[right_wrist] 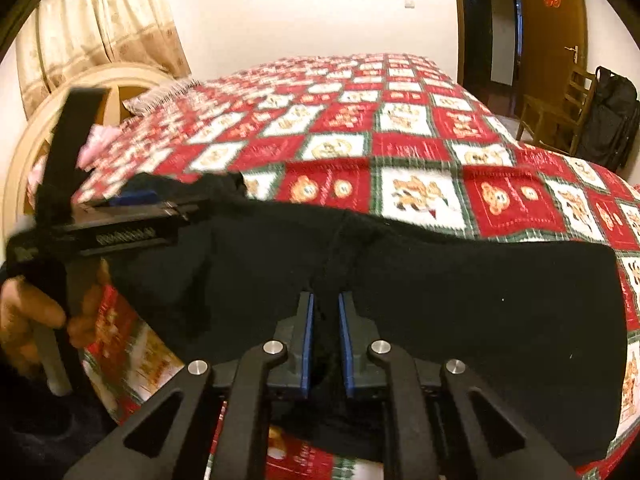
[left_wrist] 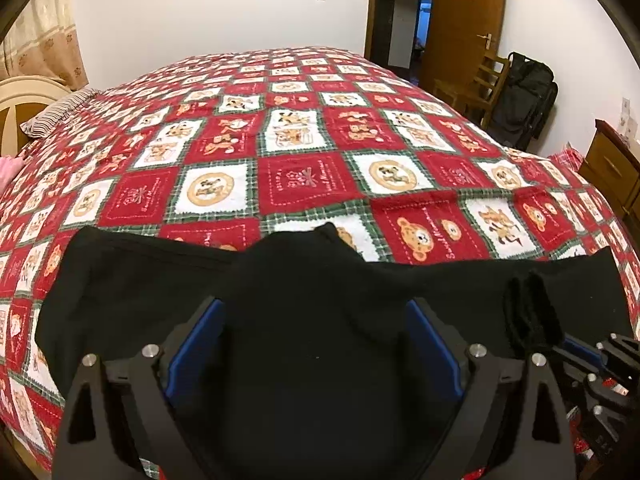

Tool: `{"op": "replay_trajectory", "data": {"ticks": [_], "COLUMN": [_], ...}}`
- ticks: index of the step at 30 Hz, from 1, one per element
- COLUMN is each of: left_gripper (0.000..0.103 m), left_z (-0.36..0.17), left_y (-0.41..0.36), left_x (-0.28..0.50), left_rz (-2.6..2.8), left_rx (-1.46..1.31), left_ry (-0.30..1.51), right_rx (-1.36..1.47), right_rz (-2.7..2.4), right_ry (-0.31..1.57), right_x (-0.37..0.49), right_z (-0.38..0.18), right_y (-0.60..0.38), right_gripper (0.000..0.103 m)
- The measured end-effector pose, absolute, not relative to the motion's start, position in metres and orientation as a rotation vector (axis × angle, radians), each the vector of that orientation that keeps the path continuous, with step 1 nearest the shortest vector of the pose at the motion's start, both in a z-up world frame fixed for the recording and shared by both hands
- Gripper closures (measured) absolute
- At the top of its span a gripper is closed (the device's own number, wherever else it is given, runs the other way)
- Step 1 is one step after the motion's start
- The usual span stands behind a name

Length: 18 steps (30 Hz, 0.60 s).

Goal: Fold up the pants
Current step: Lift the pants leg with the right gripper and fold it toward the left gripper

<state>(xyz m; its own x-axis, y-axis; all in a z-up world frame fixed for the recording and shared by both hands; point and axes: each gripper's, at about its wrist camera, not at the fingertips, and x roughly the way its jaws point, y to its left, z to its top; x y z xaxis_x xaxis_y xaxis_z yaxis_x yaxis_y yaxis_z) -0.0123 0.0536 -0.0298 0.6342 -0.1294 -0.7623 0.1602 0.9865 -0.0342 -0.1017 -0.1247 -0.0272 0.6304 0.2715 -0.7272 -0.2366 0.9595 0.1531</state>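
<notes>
My right gripper (right_wrist: 325, 320) points forward and downward; its blue-padded jaws stand nearly closed and parallel, pinching a fold of the black pants (right_wrist: 460, 292) between the pads. My left gripper (left_wrist: 316, 336) has its jaws spread wide, with black cloth lying over and between them; its pads do not press on it. In the right wrist view my left hand (right_wrist: 28, 312) wraps that gripper's handle, fingers curled round it.
</notes>
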Motion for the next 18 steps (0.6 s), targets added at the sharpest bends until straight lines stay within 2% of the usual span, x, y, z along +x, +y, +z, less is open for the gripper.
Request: {"op": "replay_trajectory", "data": {"ticks": [5, 8, 10, 11, 12, 18], "left_gripper": [0.009, 0.009, 0.009, 0.009, 0.009, 0.009], "left_z": [-0.029, -0.029, -0.029, -0.028, -0.028, -0.016], "left_y": [0.054, 0.054, 0.053, 0.053, 0.052, 0.038], "left_x": [-0.011, -0.011, -0.011, -0.011, -0.012, -0.016], "left_rz": [-0.162, -0.163, -0.165, -0.166, -0.167, -0.204], "left_rx": [0.039, 0.04, 0.042, 0.045, 0.05, 0.084], "left_ry": [0.862, 0.865, 0.866, 0.864, 0.862, 0.814], "right_rx": [0.02, 0.003, 0.011, 0.021, 0.044, 0.178], "right_rz": [0.308, 0.298, 0.338, 0.353, 0.368, 0.245], "right_ry": [0.874, 0.875, 0.877, 0.873, 0.848, 0.636], "right_x": [-0.097, -0.095, -0.096, -0.097, -0.101, -0.122], "right_z": [-0.041, -0.049, -0.045, -0.043, -0.036, 0.02], "right_y": [-0.111, -0.107, -0.106, -0.107, -0.109, -0.174], "right_gripper": [0.093, 0.089, 0.074, 0.061, 0.058, 0.058]}}
